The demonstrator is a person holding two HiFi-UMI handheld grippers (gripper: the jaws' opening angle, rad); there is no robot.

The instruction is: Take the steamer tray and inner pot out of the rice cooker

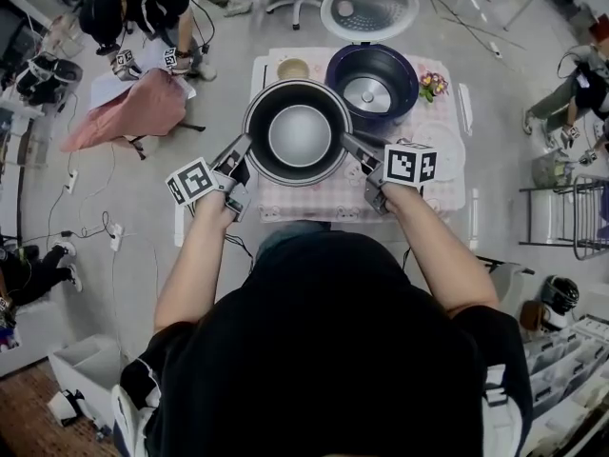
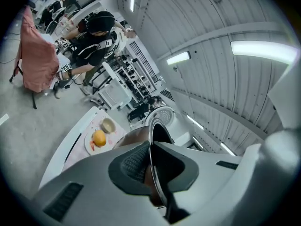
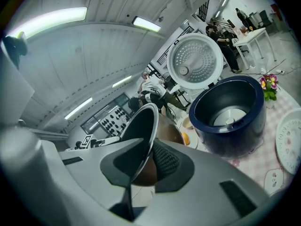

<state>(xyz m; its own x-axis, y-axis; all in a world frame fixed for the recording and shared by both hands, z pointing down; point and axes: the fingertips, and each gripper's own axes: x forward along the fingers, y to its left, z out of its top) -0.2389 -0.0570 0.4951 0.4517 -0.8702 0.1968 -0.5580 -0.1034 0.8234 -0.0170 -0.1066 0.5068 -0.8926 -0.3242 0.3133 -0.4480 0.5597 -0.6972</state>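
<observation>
Metal inner pot [image 1: 298, 133] aloft | left gripper [image 1: 245, 148], right gripper [image 1: 348, 144] clamp opposite rims | forearms outstretched

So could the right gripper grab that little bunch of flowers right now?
Probably not: the right gripper is clamped on the inner pot, sharing it with the left gripper. The flowers themselves stand unobstructed beside the rice cooker.

The inner pot [image 1: 298, 133] hangs left of rice cooker [image 1: 373, 84] (cooker on table [image 1: 447, 198]).
</observation>
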